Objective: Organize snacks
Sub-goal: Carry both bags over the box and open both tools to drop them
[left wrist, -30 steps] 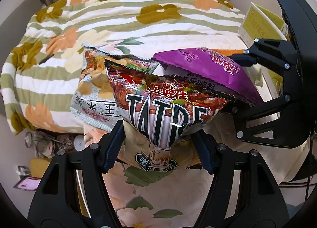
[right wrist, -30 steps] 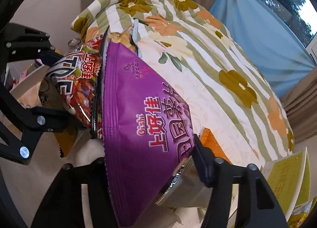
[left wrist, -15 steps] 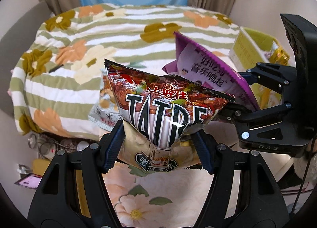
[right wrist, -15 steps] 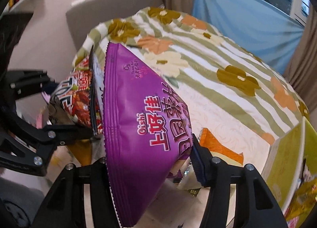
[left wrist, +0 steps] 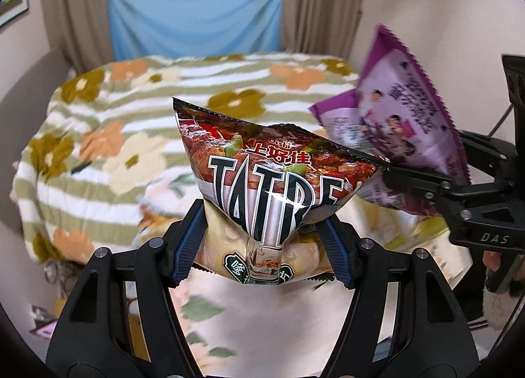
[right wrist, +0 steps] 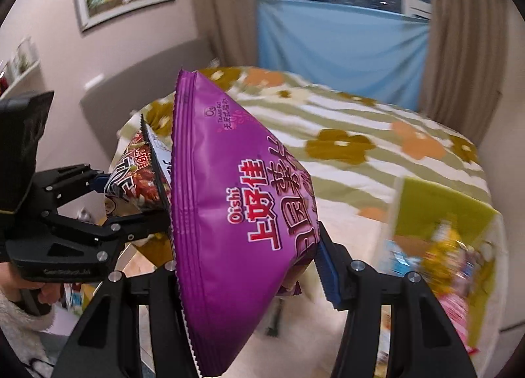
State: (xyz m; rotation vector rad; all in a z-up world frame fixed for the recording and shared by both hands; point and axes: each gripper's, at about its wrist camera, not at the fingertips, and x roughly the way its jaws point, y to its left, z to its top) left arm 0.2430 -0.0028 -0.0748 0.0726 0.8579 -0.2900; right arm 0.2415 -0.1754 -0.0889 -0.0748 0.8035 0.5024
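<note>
I've got both bags off the bed and up in the air. My left hand-held gripper is clamped on the red-and-black snack bag, pinching it low on the body w/ the top seal pointing away from me. My right hand-held gripper is squeezing the purple snack bag near its lower end; in the left view that purple bag rides up and to the right, its near corner just beside the red one's seal, maybe touching.

Both are light, air-puffed foil pouches: soft, slick, crushable contents inside, I'd judge. A grip across the puffy middle can slide or pop the bag; the flat crimped seal would hold better. I'd keep the squeeze gentle.

Room: lots of open air above the bed. The yellow-green box sits at the bed's right side w/ other packets in it, probably the drop spot, though it's blurred so I can't read the contents. Its upright wall is the edge to clear. The two rigs are close together, so I'd separate them before lowering either bag.
</note>
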